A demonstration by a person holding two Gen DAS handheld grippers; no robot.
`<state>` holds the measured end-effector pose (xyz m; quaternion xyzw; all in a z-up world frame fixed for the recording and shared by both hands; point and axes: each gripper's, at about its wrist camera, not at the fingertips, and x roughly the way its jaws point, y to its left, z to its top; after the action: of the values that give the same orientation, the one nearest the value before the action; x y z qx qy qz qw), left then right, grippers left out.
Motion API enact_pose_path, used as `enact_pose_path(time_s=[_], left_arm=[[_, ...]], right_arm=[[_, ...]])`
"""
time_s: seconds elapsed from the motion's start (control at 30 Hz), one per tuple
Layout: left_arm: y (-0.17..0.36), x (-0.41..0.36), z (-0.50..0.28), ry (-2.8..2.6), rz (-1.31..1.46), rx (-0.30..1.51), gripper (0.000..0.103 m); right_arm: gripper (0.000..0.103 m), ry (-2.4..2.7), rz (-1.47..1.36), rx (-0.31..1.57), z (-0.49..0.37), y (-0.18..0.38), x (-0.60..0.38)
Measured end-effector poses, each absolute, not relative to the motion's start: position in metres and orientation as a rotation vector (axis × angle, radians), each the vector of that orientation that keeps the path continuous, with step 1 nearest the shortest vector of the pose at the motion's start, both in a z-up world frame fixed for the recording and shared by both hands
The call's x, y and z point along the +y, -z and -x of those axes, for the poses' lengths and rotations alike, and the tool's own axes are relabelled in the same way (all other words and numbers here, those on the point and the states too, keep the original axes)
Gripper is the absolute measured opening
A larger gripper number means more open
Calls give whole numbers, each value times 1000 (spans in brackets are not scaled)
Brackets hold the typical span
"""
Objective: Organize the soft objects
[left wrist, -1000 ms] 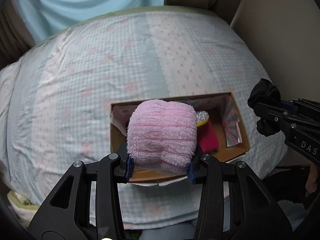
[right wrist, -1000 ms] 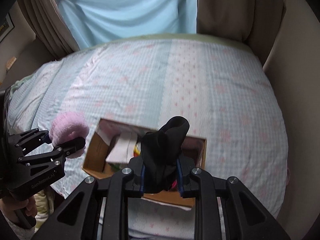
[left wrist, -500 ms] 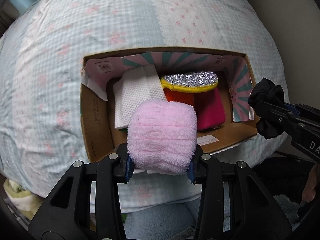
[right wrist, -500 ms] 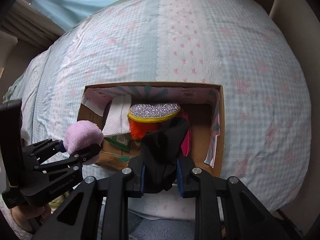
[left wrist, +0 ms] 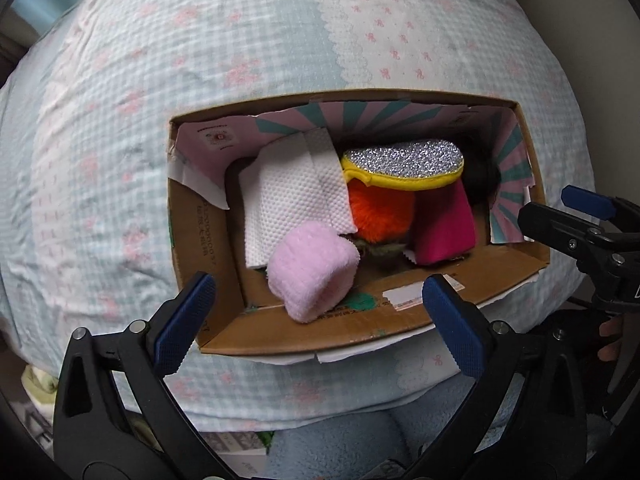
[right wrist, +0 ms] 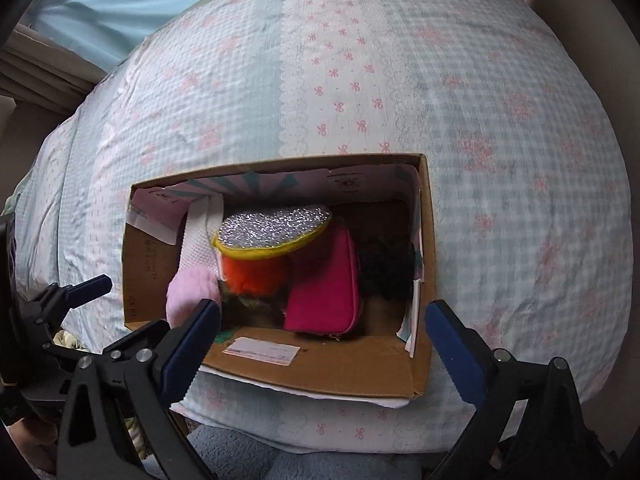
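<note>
Both hand-held grippers, left [left wrist: 316, 300] and right [right wrist: 320, 332], gape wide, empty; pink plush [left wrist: 312, 272] and black cloth [right wrist: 386, 270] lie in the box [left wrist: 360, 320].

Soft, dim, even light; strong fisheye bending, dark corners.

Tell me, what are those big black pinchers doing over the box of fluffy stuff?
A person is tidying soft things into the cardboard box on the bed. Both pinchers are open and empty: the left gripper hangs by the pink fluffy bundle, which lies inside, and the right gripper is near the black soft thing at the box's right end.
</note>
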<state>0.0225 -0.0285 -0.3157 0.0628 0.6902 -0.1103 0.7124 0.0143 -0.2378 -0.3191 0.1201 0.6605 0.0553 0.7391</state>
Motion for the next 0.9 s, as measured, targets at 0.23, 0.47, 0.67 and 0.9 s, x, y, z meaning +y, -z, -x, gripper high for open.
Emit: enact_pose_path(time_s=[0.23, 0.47, 0.67, 0.9], left_arm=[[318, -25, -26, 230, -159, 1525, 103], [303, -17, -27, 208, -128, 1482, 103], [266, -14, -24, 180, -117, 1389, 103], [186, -8, -23, 157, -82, 1199, 103]], right_arm=[[102, -111, -264, 1479, -17, 325, -243], [102, -104, -244, 1493, -20, 319, -245], [102, -108, -234, 1488, -21, 299, -241], [102, -109, -138, 1334, -19, 226, -233]])
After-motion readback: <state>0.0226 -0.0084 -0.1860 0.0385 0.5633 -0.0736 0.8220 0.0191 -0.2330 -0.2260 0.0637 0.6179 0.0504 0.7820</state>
